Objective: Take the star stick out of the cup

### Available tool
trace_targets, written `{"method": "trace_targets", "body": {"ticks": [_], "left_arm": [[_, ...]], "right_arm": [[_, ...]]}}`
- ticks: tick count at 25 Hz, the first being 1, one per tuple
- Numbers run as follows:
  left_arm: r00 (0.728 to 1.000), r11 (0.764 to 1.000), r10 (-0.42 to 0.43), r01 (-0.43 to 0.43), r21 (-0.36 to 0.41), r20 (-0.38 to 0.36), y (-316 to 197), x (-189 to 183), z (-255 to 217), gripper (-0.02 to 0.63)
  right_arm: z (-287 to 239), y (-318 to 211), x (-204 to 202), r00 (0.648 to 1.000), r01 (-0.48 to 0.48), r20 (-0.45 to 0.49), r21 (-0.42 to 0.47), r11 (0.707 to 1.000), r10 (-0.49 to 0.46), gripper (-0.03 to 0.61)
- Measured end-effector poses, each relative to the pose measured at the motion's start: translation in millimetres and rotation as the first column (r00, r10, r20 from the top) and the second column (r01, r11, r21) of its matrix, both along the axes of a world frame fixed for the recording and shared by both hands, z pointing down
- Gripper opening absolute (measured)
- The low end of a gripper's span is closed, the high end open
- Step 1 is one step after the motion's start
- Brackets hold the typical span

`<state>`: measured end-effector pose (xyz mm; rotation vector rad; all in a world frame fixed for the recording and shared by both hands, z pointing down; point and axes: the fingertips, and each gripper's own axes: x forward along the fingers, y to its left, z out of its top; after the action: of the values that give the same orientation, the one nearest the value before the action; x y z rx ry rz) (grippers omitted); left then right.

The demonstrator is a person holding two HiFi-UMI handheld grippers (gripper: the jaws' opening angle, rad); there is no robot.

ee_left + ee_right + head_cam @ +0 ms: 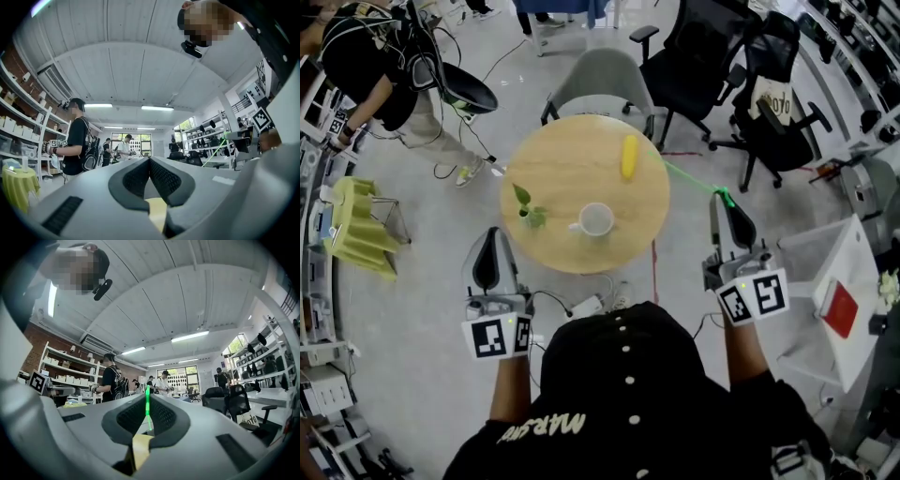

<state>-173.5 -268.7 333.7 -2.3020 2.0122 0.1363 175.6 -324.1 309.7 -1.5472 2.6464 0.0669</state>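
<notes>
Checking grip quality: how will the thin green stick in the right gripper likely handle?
Probably light: the green stick is very thin. It juts straight from the right gripper, unsagging, so likely fairly stiff. Pinched near one end, it might pivot.

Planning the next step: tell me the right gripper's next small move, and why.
Probably lower the green stick onto the bare table and let go: the right gripper is shut on it, and it already hangs clear of the cup.
</notes>
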Motion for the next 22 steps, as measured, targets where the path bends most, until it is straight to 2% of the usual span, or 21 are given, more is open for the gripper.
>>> {"method": "trace_targets", "body": {"ticks": [22], "left_arm": [[0.999, 0.999, -0.038, 0.038, -0.006, -0.03, 1.4, -17.5, 5.2, 0.003]], "right_arm": [[11.1, -18.0, -27.8, 0.998, 0.056, -0.008, -0.01, 0.998, -0.056, 0.02]]}}
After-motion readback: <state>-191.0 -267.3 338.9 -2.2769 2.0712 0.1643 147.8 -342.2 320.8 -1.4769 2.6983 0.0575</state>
